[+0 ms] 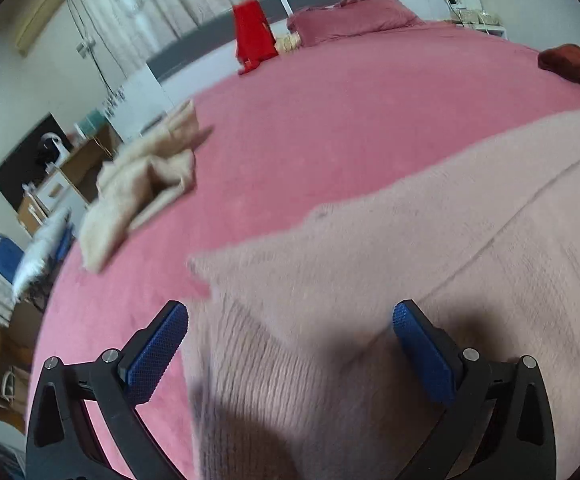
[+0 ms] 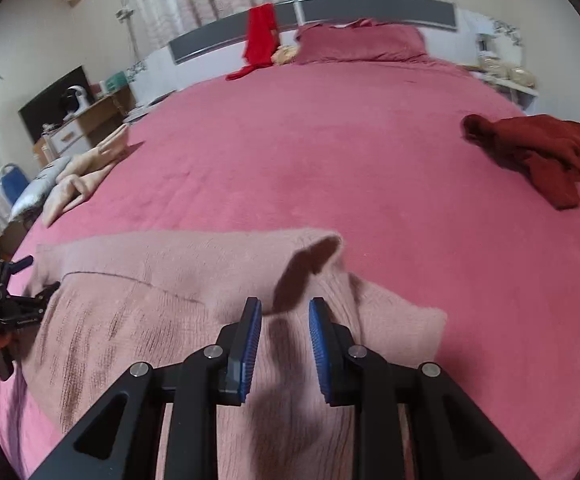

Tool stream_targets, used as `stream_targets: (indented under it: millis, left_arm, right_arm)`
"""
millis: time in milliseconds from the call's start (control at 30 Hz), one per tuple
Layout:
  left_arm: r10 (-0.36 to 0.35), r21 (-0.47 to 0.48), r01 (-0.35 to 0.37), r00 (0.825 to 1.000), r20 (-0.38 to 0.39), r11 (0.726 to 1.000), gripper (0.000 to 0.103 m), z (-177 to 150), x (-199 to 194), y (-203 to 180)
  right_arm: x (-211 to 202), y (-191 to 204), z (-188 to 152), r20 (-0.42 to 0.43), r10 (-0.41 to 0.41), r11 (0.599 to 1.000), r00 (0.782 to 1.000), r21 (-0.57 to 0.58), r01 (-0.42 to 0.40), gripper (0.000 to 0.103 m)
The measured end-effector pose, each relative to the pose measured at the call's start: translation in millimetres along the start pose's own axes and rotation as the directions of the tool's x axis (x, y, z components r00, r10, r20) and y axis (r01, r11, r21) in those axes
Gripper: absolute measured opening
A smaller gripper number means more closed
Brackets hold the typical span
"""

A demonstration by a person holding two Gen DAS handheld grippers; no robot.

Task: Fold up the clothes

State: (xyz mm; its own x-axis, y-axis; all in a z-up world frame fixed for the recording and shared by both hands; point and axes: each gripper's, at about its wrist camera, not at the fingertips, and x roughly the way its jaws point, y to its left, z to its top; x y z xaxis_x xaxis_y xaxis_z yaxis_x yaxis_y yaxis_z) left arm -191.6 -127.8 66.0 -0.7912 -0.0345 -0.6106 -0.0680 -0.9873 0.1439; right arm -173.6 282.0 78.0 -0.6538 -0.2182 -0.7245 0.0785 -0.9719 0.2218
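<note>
A pale pink knitted sweater (image 2: 194,320) lies spread on the near part of the bed (image 2: 329,168), one edge curled up just ahead of the right gripper (image 2: 285,312). That gripper hangs over the knit with its jaws partly apart and nothing between them. The left gripper (image 1: 290,316) is spread wide above the sweater's corner, empty. A beige garment (image 1: 142,184) lies at the bed's left edge, a dark red one (image 2: 537,152) to the right, well apart.

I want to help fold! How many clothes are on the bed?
4: pink sweater under the grippers, beige garment at the left edge, dark red one on the right, bright red one by the headboard.
</note>
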Motion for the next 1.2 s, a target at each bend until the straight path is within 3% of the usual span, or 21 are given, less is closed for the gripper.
stream_targets:
  millis: [100,167,200,333,367,533,600,667,700,767,833,867,933,1000,1067,1100,1167,1200]
  left_arm:
    - [-0.021,0.037,0.024,0.998,-0.062,0.999,0.103,0,18,-3]
    - [-0.034,0.061,0.040,0.994,-0.103,0.997,0.103,1,30,-4]
    - [-0.040,0.073,0.049,0.991,-0.124,0.996,0.103,1,36,-5]
    - [-0.044,0.089,0.057,0.989,-0.143,0.994,0.103,-2,44,-6]
    - [-0.042,0.090,0.055,0.989,-0.140,0.994,0.103,-3,43,-6]
    - [-0.040,0.091,0.052,0.991,-0.131,0.994,0.103,-5,45,-5]
    - [-0.052,0.084,0.064,0.989,-0.140,0.994,0.103,-4,45,-3]
    - [-0.088,0.067,0.101,0.980,-0.178,0.993,0.103,0,44,3]
    - [-0.108,0.057,0.122,0.974,-0.200,0.991,0.103,3,43,7]
    - [-0.115,0.068,0.132,0.971,-0.211,0.989,0.103,7,31,12]
    - [-0.063,0.106,0.079,0.988,-0.142,0.991,0.103,13,10,20]
    - [-0.023,0.111,0.032,0.997,-0.077,0.993,0.103,18,-3,22]
    - [0.011,0.069,-0.013,0.999,0.032,0.998,0.103,29,-21,22]
    - [-0.008,0.028,0.006,0.995,0.099,1.000,0.103,40,-29,11]
    - [-0.061,0.072,0.057,0.996,0.063,0.996,0.103,48,-13,-17]
    - [-0.074,0.110,0.070,0.997,0.031,0.991,0.103,49,-2,-32]
    - [-0.034,0.218,0.042,0.999,-0.039,0.975,0.103,39,23,-52]
    - [-0.006,0.274,0.025,0.997,-0.072,0.961,0.103,33,36,-61]
  right_arm:
    - [11,0,4,-0.035,0.127,0.991,0.991,-0.030,-0.128,0.024]
    - [17,2,4,-0.086,0.153,0.987,0.984,-0.031,-0.156,0.016]
    - [13,0,6,-0.098,0.207,0.978,0.973,-0.010,-0.209,0.009]
    - [-16,-19,13,-0.055,0.324,0.940,0.944,0.129,-0.315,0.006]
    - [-19,-26,14,-0.062,0.324,0.938,0.944,0.156,-0.311,0.006]
    - [23,-56,3,-0.177,0.202,0.963,0.963,0.217,-0.162,0.006]
    - [31,-58,1,-0.174,0.205,0.962,0.963,0.217,-0.165,0.004]
    - [23,-54,5,-0.168,0.195,0.966,0.966,0.206,-0.159,0.010]
    - [17,-53,7,-0.166,0.186,0.967,0.968,0.204,-0.151,0.018]
    - [1,-51,9,-0.157,0.105,0.979,0.982,0.187,-0.075,0.019]
    - [-32,-47,12,-0.053,0.004,0.989,0.999,0.149,0.004,0.024]
    - [-46,-38,14,0.018,-0.006,0.993,1.000,0.118,0.004,0.025]
    - [-58,-11,21,0.117,0.046,0.998,0.992,0.030,-0.050,0.027]
    - [-44,24,24,0.118,0.152,0.987,0.981,-0.077,-0.144,0.026]
    - [-17,57,27,0.081,0.093,0.982,0.992,-0.173,-0.077,0.026]
    - [-2,68,24,0.066,0.024,0.975,0.998,-0.224,-0.009,0.026]
    - [27,89,19,0.045,-0.117,0.939,0.992,-0.321,0.125,0.026]
    - [40,87,13,0.033,-0.201,0.917,0.979,-0.344,0.200,0.026]
